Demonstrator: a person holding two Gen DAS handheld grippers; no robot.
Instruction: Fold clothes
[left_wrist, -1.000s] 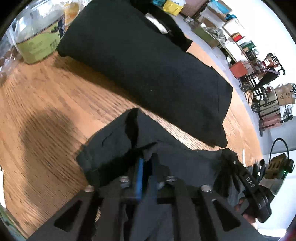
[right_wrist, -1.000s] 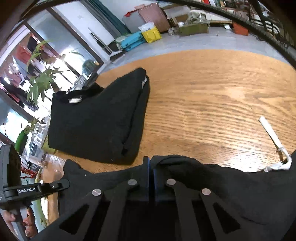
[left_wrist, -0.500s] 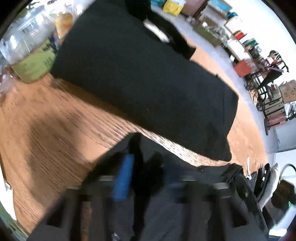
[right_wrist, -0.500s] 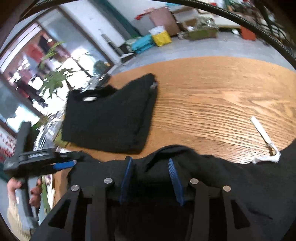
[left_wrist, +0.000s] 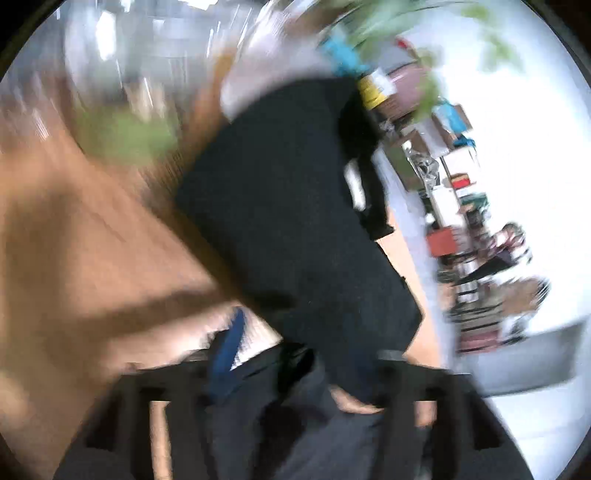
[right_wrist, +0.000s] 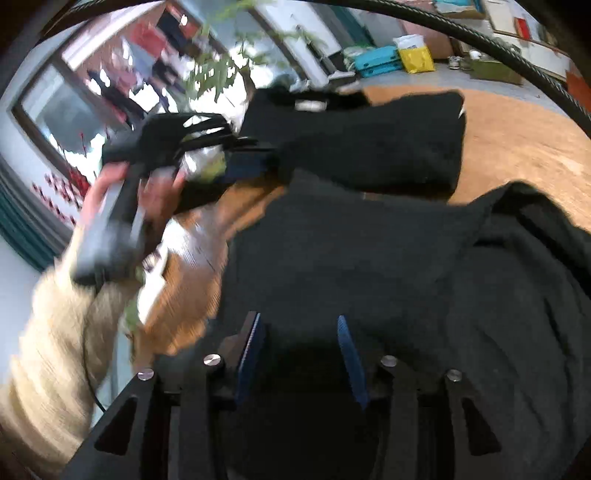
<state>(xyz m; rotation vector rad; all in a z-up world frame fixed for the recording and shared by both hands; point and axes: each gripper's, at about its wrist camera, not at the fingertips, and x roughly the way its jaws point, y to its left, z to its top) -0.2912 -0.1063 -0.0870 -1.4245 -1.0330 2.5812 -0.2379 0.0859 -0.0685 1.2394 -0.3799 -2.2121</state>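
Garment (right_wrist: 406, 266) spread beneath parted right gripper (right_wrist: 301, 350), on table (right_wrist: 524, 140).

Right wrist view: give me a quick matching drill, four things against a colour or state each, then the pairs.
Things:
1. right gripper
2. folded garment
3. loose garment
4. sleeve

States:
A. cream knit
B. black, rumpled, nearest the camera
C. fingers apart, blue pads showing
D. black, neat block further back on the table

Pairs: 1-C, 2-D, 3-B, 4-A
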